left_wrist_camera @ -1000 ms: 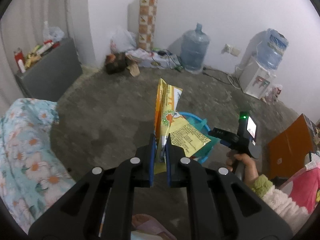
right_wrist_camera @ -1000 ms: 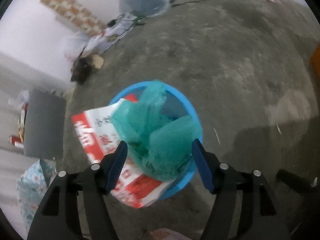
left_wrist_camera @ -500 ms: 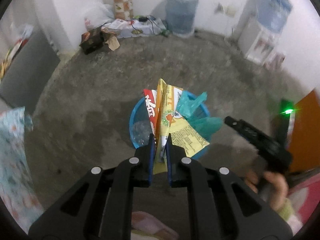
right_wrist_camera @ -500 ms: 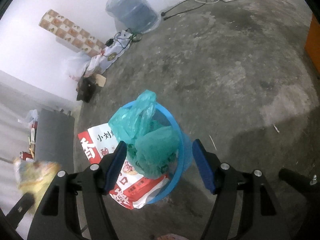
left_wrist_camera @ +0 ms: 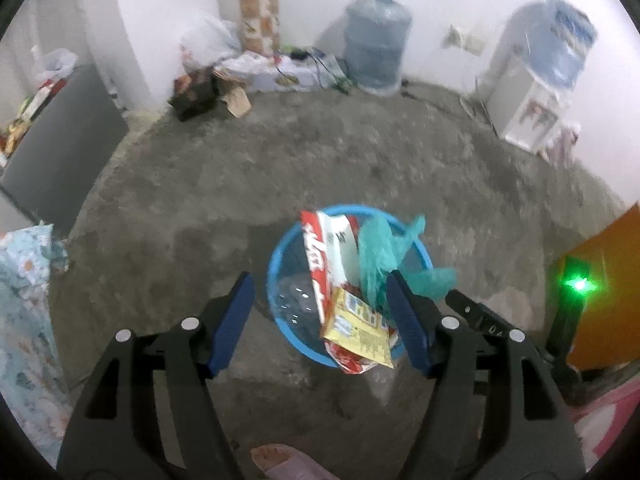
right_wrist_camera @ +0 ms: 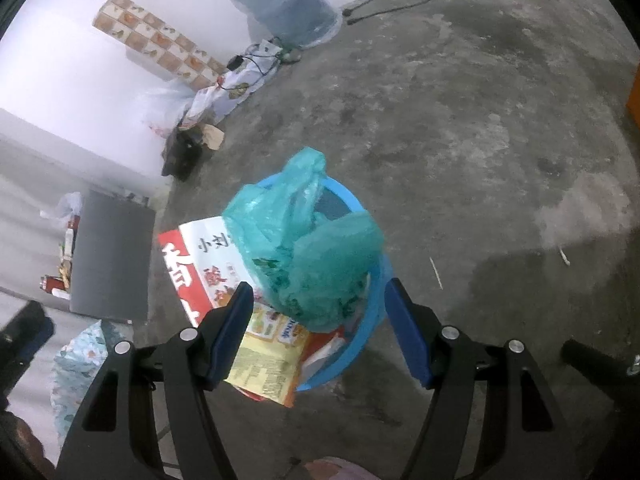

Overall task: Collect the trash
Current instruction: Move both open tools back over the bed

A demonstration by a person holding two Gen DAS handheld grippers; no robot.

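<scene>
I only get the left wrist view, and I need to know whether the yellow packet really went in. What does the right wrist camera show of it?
Observer: The yellow packet lies across the near rim of the blue bin, its lower end hanging outside, on top of the red-and-white bag.
Operator: Is the right gripper gripping anything?
Observer: No. The right gripper is open, with its jaws either side of the green plastic bag and not pressing it.

Bare grey concrete floor [left_wrist_camera: 320,160] lies under me. Ahead, a white wall [left_wrist_camera: 440,0], a water jug [left_wrist_camera: 376,54], a grey cabinet [left_wrist_camera: 60,148].
</scene>
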